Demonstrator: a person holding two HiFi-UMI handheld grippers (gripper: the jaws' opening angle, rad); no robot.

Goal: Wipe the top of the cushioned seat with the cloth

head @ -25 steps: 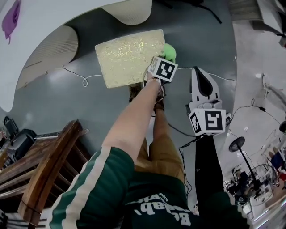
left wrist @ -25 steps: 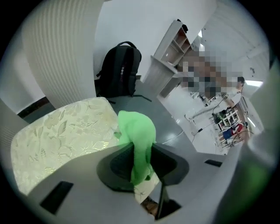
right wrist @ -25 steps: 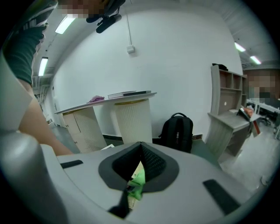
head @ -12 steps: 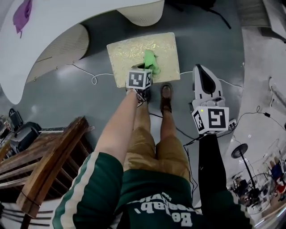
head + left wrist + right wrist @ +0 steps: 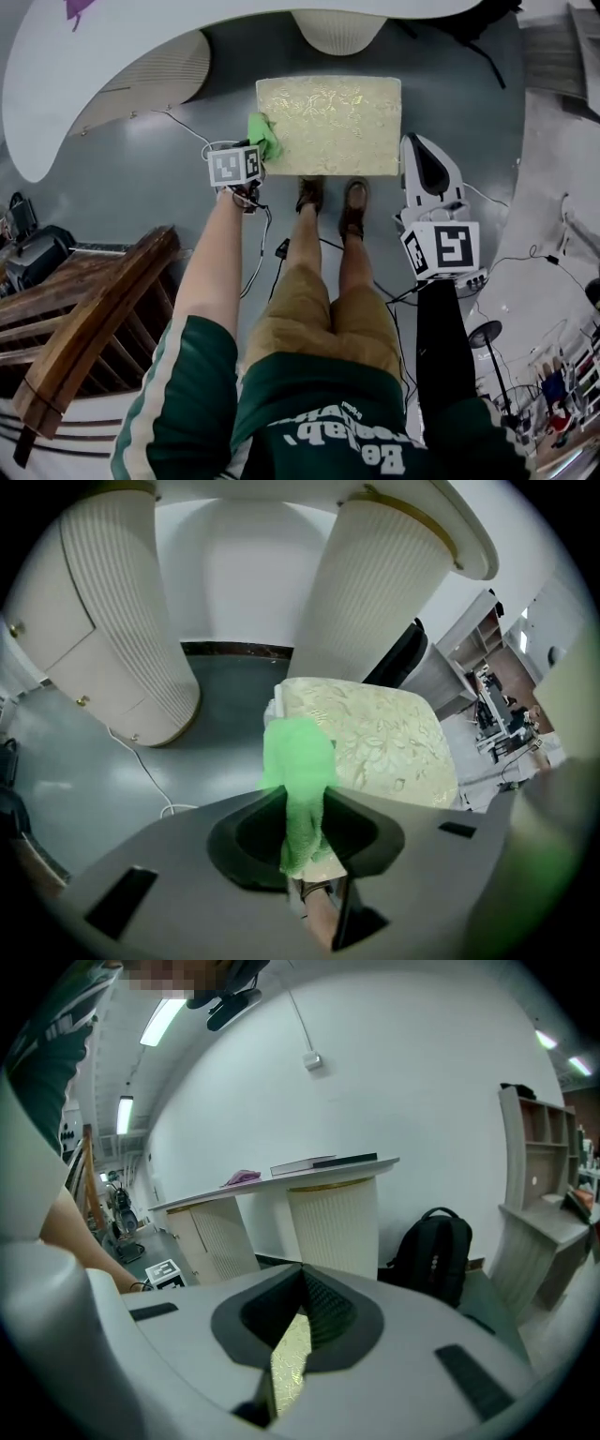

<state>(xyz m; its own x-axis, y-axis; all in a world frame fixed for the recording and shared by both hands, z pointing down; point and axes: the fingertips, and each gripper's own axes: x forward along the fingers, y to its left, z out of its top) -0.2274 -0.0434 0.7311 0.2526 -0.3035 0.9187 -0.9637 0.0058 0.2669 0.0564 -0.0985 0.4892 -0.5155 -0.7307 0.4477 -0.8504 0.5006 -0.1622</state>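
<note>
Head view: the left gripper's (image 5: pixel 249 155) own cube covers its jaws and the cloth's (image 5: pixel 265 137) near end. Table (image 5: pixel 112 56) cut by the top edge, wooden rail (image 5: pixel 94 319) by the left. Right gripper view: the right gripper (image 5: pixel 298 1312) blocks the seat (image 5: pixel 289 1358) bar one sliver.

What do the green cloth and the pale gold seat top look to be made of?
The green cloth looks like soft terry or microfibre: its surface is fuzzy and it crumples loosely. The seat top looks like woven upholstery fabric, perhaps brocade: pale gold with a slightly shiny leaf pattern. The exact fibres can't be told.
</note>
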